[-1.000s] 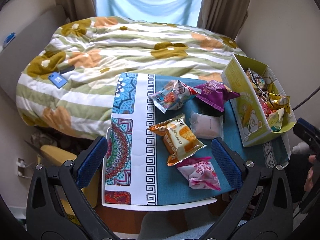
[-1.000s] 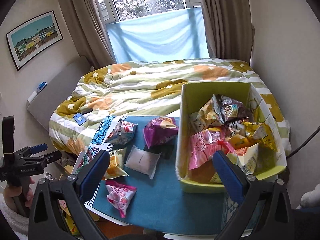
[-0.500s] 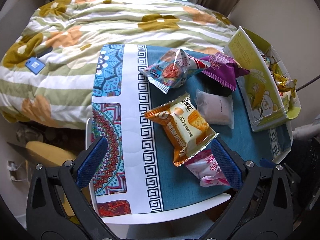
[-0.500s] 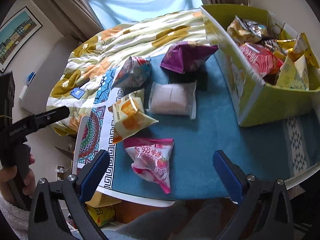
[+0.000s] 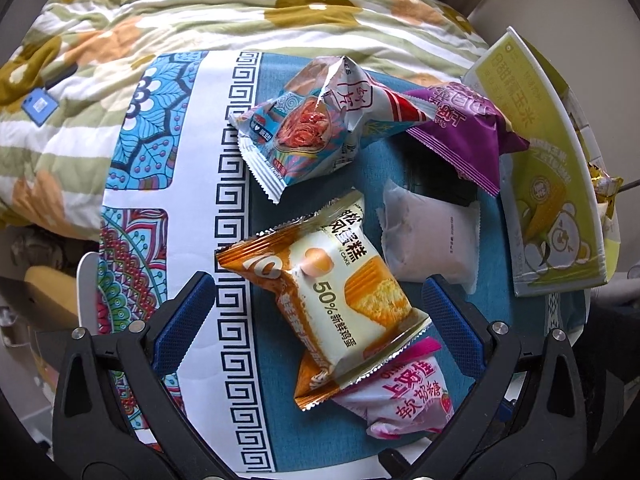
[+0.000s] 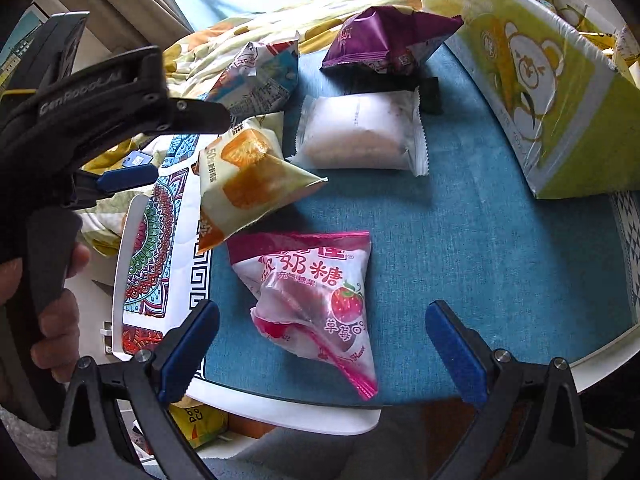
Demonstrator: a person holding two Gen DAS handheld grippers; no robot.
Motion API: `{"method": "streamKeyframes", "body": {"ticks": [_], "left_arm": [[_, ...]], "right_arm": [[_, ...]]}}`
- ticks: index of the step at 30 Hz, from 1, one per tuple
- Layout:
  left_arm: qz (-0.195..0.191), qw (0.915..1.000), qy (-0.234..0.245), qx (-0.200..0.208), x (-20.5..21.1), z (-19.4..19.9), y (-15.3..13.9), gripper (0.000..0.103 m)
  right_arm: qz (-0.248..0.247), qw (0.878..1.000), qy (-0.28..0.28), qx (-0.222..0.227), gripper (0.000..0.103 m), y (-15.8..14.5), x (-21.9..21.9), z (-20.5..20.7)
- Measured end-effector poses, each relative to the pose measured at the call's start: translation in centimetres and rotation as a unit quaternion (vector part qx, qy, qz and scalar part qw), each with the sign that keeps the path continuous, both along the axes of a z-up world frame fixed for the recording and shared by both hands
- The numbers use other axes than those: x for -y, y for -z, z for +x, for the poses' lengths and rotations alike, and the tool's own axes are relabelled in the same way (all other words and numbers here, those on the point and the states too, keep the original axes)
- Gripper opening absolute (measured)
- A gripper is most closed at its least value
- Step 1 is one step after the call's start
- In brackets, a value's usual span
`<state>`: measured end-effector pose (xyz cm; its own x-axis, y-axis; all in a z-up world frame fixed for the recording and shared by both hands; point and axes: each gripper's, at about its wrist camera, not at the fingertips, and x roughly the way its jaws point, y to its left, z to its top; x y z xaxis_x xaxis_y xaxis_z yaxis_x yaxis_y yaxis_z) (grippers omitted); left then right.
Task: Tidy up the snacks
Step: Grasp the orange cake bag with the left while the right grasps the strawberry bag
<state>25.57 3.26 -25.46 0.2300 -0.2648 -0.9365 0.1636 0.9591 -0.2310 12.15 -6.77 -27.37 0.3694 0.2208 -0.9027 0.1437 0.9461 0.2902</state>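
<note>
- Left gripper (image 5: 318, 312): jaws are spread wide, nothing is held. It is poised over the orange cake packet (image 5: 328, 300), which is seen between the two blue pads (image 5: 182, 326).
- Right gripper (image 6: 322, 350): jaws are likewise wide open, nothing is gripped. The pink strawberry candy bag (image 6: 316, 300) is framed between its pads, lying flat on the cloth.
- Loose snacks are laid on the blue tablecloth (image 6: 500, 248) covering a white table (image 6: 320, 412).
- Orange cake packet: its lower end is lapped over the top edge of the pink strawberry candy bag in the left wrist view; in the right wrist view one corner is seen lifted off the cloth.
- White frosted packet (image 5: 430, 242): just beside the orange cake packet — on the side toward the box, flat on the cloth.
- Blue-and-red packet (image 5: 316, 124): farther back, its right tip overlapping the purple packet (image 5: 464, 126).
- Purple packet: resting close against the green box (image 5: 548, 184), over a small black wrapper (image 6: 430, 94).
- Green box: stood at the right edge of the table, bear print on its side wall; gold wrappers (image 5: 606, 186) are visible above its rim.
- A floral quilt (image 5: 200, 12) is seen behind the table.
- The left gripper is also seen in the right wrist view, held by a hand (image 6: 56, 320) at the left edge.
</note>
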Motion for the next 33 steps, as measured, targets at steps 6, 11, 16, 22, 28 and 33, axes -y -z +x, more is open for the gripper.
{"method": "streamKeyframes", "body": {"ticks": [6, 11, 16, 22, 28, 33], "left_arm": [[0.002, 0.9998, -0.009, -0.015, 0.5, 0.8, 1.6, 0.102], [0.009, 0.9997, -0.014, -0.019, 1.0, 1.1, 2.5, 0.102], [-0.013, 0.9991, -0.011, -0.039, 0.8, 1.3, 3.8, 0.078], [0.002, 0.9997, 0.005, -0.023, 0.3, 0.4, 3.7, 0.067], [0.02, 0.9997, -0.006, -0.01, -1.9, 0.2, 3.3, 0.065], [0.03, 0.9993, -0.02, -0.011, -4.1, 0.2, 3.3, 0.065]], "right_arm": [[-0.03, 0.999, -0.023, -0.001, 0.102, 0.4, -0.8, 0.7], [-0.044, 0.998, -0.037, -0.002, 0.102, 0.8, -0.7, 1.2], [-0.047, 0.997, -0.059, -0.008, 0.102, 1.4, -1.2, 2.0], [-0.047, 0.996, -0.075, -0.015, 0.102, 2.1, -1.4, 2.5], [-0.049, 0.995, -0.084, -0.014, 0.099, 2.5, -1.5, 3.4], [-0.047, 0.994, -0.094, -0.018, 0.096, 2.9, -1.8, 4.1]]}}
